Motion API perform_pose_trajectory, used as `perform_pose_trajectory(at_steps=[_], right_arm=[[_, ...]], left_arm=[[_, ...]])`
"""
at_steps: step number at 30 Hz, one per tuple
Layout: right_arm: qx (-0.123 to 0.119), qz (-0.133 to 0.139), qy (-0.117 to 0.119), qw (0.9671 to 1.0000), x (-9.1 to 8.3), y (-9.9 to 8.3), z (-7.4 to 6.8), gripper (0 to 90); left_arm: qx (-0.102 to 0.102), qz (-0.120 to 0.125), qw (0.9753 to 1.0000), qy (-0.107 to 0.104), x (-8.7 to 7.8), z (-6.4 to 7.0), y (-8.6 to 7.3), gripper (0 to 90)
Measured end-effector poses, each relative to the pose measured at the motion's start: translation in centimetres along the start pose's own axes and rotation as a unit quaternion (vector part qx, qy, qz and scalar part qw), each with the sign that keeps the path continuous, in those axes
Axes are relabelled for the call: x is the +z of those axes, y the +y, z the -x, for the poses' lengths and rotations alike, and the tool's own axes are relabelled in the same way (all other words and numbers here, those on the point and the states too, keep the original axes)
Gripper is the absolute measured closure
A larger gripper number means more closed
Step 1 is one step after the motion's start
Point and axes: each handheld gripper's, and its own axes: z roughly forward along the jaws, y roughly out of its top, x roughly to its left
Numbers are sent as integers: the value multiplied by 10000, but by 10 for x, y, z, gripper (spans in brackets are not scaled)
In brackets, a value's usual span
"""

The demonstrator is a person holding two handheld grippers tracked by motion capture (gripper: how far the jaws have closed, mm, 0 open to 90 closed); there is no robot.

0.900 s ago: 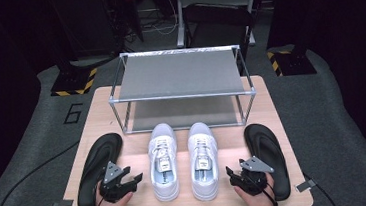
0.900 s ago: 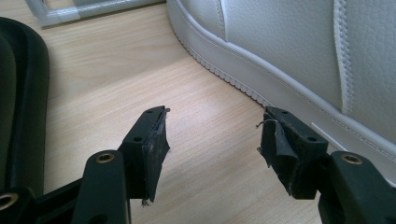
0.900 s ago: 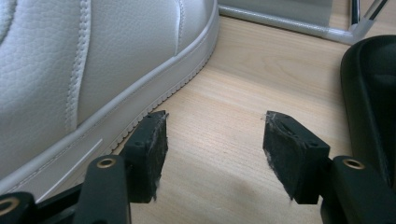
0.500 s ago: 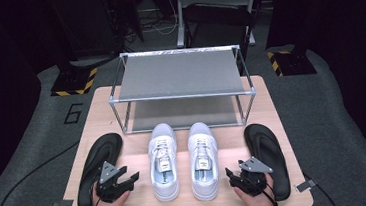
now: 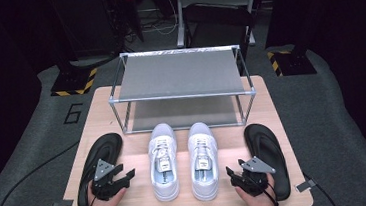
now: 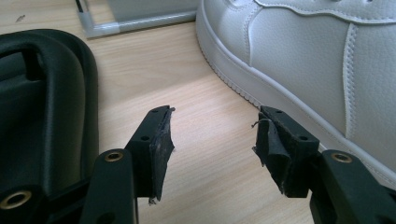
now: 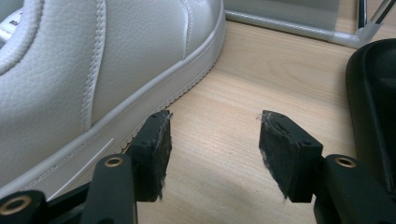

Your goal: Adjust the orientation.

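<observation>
Both grippers, left (image 5: 127,175) and right (image 5: 233,175), gape empty, flanking the white sneakers (image 5: 183,160) between them.

place: lab or test studio | dark curtained surround | grey carpet floor (image 5: 34,146) marked "6" (image 5: 74,113) | yellow-black hazard-striped stand bases (image 5: 75,82) | loose cables (image 5: 162,28) behind | wooden bench (image 5: 129,198) with taped corners, staged metal shoe rack (image 5: 181,75)
</observation>
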Motion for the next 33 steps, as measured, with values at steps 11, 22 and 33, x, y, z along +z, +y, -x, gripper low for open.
perform_pose_trajectory(at_steps=[11, 22, 33], right_arm=[[19, 9, -13, 10000, 1, 0, -1, 410], [16, 4, -45, 10000, -1, 0, 1, 412], [53, 31, -52, 10000, 0, 0, 0, 410]], left_arm=[[-138, 119, 9995, 267, -13, -7, 2, 490], [-300, 152, 9988, 353, -24, -20, 6, 492], [-391, 160, 9974, 587, -30, -34, 9, 504]])
